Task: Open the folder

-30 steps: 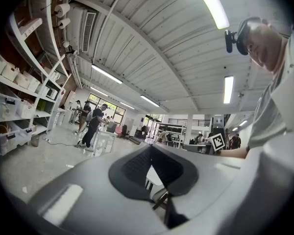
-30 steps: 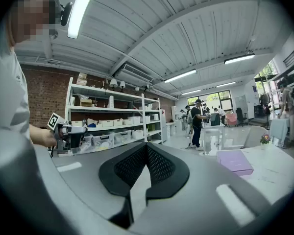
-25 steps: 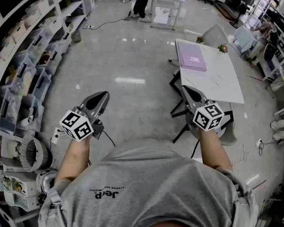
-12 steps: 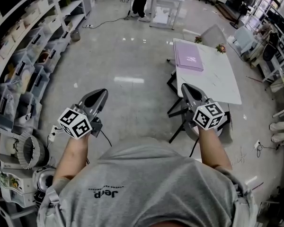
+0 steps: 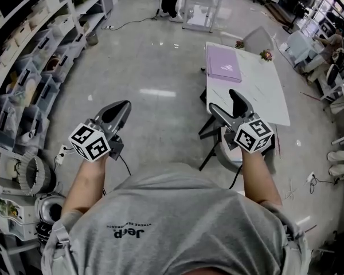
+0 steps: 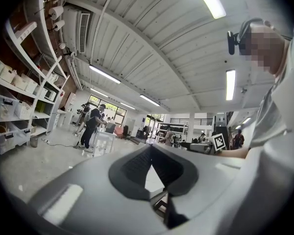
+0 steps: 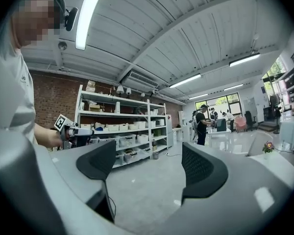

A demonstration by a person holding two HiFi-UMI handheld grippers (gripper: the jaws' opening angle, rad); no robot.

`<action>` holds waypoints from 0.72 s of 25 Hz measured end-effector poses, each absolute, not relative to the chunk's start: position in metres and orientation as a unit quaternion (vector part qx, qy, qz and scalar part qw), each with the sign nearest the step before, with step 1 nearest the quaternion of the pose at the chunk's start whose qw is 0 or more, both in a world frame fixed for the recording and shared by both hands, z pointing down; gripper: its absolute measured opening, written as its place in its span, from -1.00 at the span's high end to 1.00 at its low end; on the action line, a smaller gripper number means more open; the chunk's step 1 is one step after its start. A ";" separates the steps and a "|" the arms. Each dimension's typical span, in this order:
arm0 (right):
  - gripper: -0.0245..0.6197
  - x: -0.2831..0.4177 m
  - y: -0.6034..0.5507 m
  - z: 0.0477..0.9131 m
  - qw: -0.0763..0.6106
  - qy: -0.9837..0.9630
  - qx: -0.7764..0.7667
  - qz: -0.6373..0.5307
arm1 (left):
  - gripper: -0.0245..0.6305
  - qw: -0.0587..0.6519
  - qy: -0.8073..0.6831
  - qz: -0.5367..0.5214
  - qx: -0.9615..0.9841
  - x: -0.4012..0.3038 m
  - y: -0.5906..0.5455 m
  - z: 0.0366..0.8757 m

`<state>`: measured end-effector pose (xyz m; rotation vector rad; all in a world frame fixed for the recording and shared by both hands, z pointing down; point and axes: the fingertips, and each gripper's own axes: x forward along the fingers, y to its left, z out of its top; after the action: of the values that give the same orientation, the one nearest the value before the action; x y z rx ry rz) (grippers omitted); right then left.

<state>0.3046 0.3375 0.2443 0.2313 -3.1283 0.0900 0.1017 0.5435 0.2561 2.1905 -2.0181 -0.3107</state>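
Note:
A closed pale purple folder (image 5: 224,63) lies flat on the far left part of a white table (image 5: 258,90) in the head view. My right gripper (image 5: 225,103) is held level short of the table's near end, its jaws opening wide with nothing between them; in the right gripper view (image 7: 149,169) only floor shows in the gap. My left gripper (image 5: 119,112) hangs over bare floor well left of the table, jaws together and empty, as the left gripper view (image 6: 151,166) also shows. The folder is in neither gripper view.
Storage shelves with bins (image 5: 28,56) line the left wall. A small flower pot (image 5: 267,55) stands on the table's far right corner, also seen as the flower pot (image 7: 268,146). Chairs (image 5: 258,39) stand by the table. A person (image 5: 173,2) stands at a far desk. Cables trail over the floor.
My right gripper's jaws have gone from shut to wide apart. Both hands and the view have moved toward the table, which now sits closer.

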 end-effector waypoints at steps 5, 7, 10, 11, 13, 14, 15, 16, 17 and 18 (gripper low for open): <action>-0.31 0.317 0.316 0.243 -0.006 -0.997 0.075 0.026 | 0.75 0.068 -0.671 -0.100 0.731 0.121 0.524 0.256; -0.31 0.319 0.308 0.241 -0.008 -0.997 0.075 0.027 | 0.75 0.071 -0.674 -0.100 0.729 0.123 0.517 0.255; -0.31 0.314 0.299 0.244 -0.005 -0.997 0.076 0.028 | 0.75 0.076 -0.675 -0.101 0.727 0.118 0.509 0.258; -0.31 0.311 0.297 0.246 -0.003 -0.997 0.078 0.029 | 0.75 0.077 -0.675 -0.102 0.727 0.115 0.507 0.260; -0.31 0.305 0.290 0.251 0.001 -0.996 0.082 0.030 | 0.75 0.081 -0.673 -0.104 0.727 0.106 0.500 0.265; -0.31 0.301 0.286 0.252 0.004 -0.996 0.084 0.030 | 0.75 0.082 -0.672 -0.106 0.728 0.101 0.496 0.267; -0.31 0.296 0.281 0.254 0.007 -0.996 0.086 0.031 | 0.75 0.083 -0.670 -0.107 0.730 0.095 0.491 0.270; -0.31 0.290 0.277 0.255 0.009 -0.995 0.089 0.031 | 0.75 0.084 -0.668 -0.108 0.732 0.088 0.485 0.271; -0.31 0.283 0.272 0.256 0.012 -0.995 0.093 0.031 | 0.75 0.086 -0.665 -0.110 0.734 0.080 0.479 0.273; -0.31 0.275 0.266 0.258 0.015 -0.995 0.097 0.030 | 0.75 0.087 -0.662 -0.111 0.736 0.070 0.472 0.276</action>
<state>0.2748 0.2664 0.2581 0.3011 -3.0963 0.0947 0.0698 0.4721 0.2758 2.1918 -1.9721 -0.3304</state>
